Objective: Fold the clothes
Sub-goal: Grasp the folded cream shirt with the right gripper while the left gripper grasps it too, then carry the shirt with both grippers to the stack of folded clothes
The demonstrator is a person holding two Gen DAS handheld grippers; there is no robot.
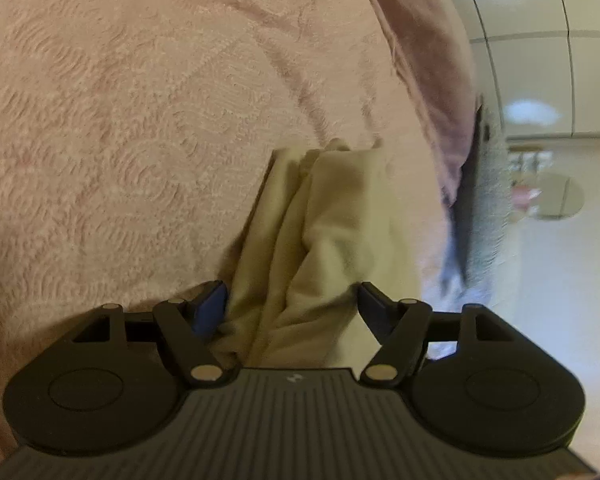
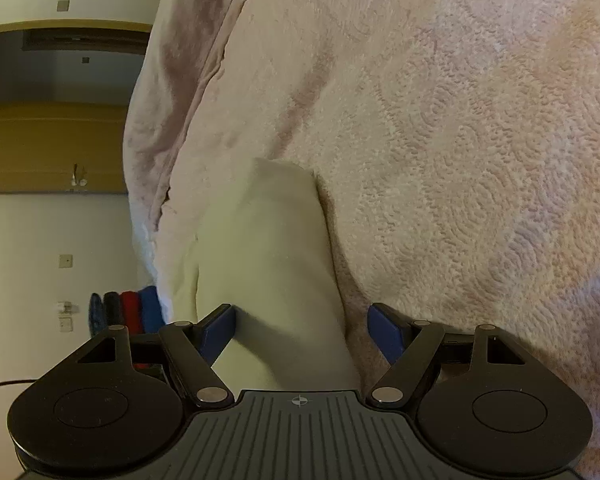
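In the left wrist view the pink textured blanket (image 1: pixel 148 128) fills everything from the left edge to past the middle, flat and bare of other things. Its hanging edge runs down the right side, and beyond that edge lies open pale floor (image 1: pixel 560 264) and wall. A dark grey cloth (image 1: pixel 470 216) hangs against that edge. One cream garment (image 1: pixel 324 232) lies bunched on the blanket, its folds running back between the jaws of the left gripper (image 1: pixel 290 304). The jaws stand wide — the left pad (image 1: pixel 210 308) sits just beside the cloth's left fold, the right one is apart from it, and neither presses on it.

In the right wrist view the order is reversed: open floor (image 2: pixel 28 280) and a wall take the left side, with a row of four upright rolled cloths (image 2: pixel 124 312) — dark blue, black, red, blue — low beside the blanket's draped edge. Then comes the blanket (image 2: pixel 460 140), bare all the way to the right edge. One smooth folded end of the cream garment (image 2: pixel 268 248) lies on it, close to the draped edge, reaching back between the jaws of the right gripper (image 2: pixel 302 328). These jaws are fully spread, with the cloth between them and a gap on the right side, gripping nothing.
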